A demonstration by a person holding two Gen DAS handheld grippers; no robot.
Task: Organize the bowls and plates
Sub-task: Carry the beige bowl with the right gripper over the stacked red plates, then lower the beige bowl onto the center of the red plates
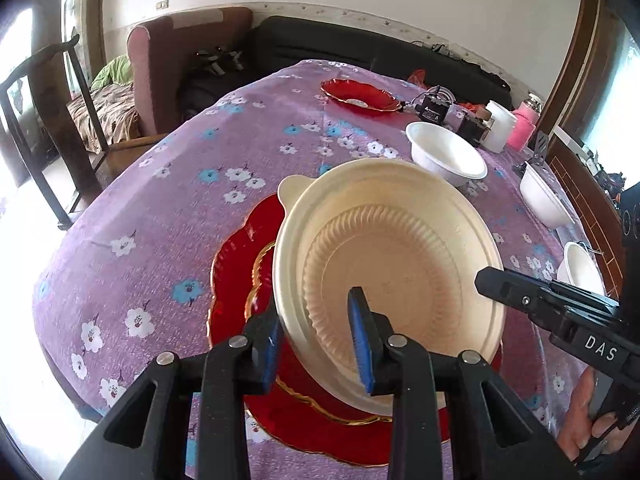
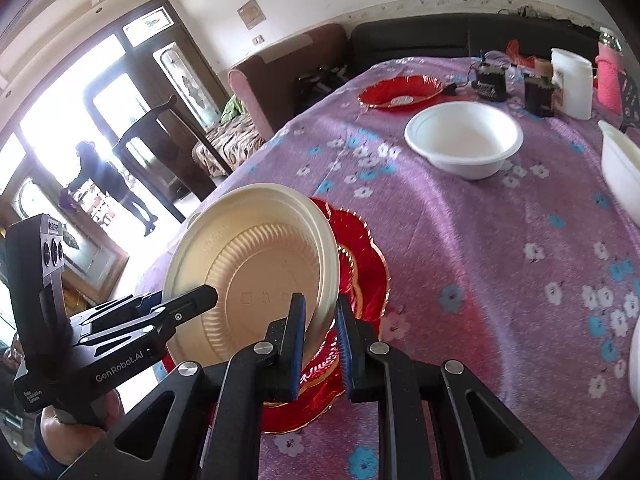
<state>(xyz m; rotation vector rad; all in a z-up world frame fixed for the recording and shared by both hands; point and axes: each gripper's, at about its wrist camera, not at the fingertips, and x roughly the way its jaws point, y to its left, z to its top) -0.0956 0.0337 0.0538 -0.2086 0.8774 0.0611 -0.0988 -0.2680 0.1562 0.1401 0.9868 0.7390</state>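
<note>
The cream bowl point(image 1: 384, 276), mid-frame, could tip: left gripper point(image 1: 318, 338) is loose, only right gripper point(image 2: 320, 340) pinches its rim.

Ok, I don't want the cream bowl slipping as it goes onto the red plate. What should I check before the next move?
1. Right gripper jaws clamped on the cream bowl rim: ok.
2. Left gripper gripping too: not ok, its jaws straddle the rim with a gap showing.
3. Bowl above the red plate: ok, it overlaps the plate.
4. Bowl level: not ok, tilted.
5. Bowl already touching the plate: cannot tell.
6. Nearest white bowl out of the way: ok, it stands apart.
</note>
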